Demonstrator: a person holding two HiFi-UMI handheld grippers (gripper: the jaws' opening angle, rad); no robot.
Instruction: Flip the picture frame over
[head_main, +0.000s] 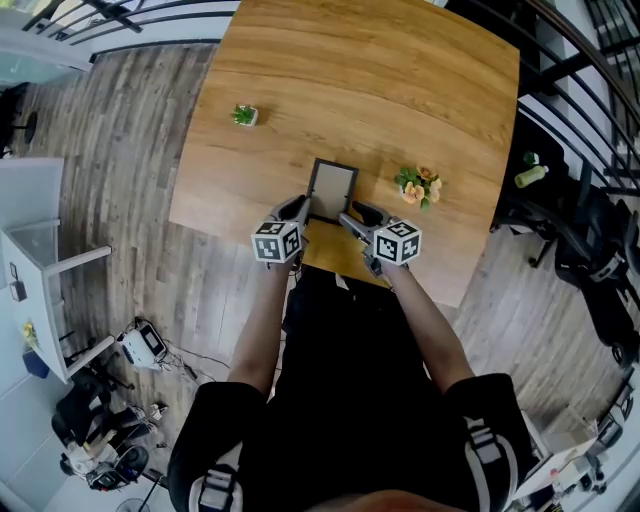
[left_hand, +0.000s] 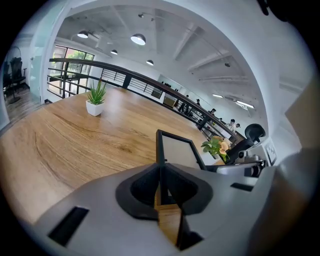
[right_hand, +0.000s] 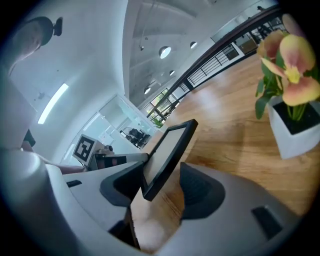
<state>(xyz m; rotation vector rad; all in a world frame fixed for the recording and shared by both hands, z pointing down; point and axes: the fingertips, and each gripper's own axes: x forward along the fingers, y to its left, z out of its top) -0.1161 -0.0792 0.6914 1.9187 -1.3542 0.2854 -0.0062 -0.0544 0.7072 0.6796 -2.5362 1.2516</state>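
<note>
On the wooden bench (head_main: 400, 80) a small green potted plant (head_main: 245, 115) stands well apart from a pot of peach flowers (head_main: 419, 186).

Wooden table (head_main: 350, 80), plank floor (head_main: 120, 180), black railing (left_hand: 131, 76)

Bright, even light from ceiling lamps (left_hand: 138, 38); fisheye edges bend, foreground seemingly blurred.
</note>
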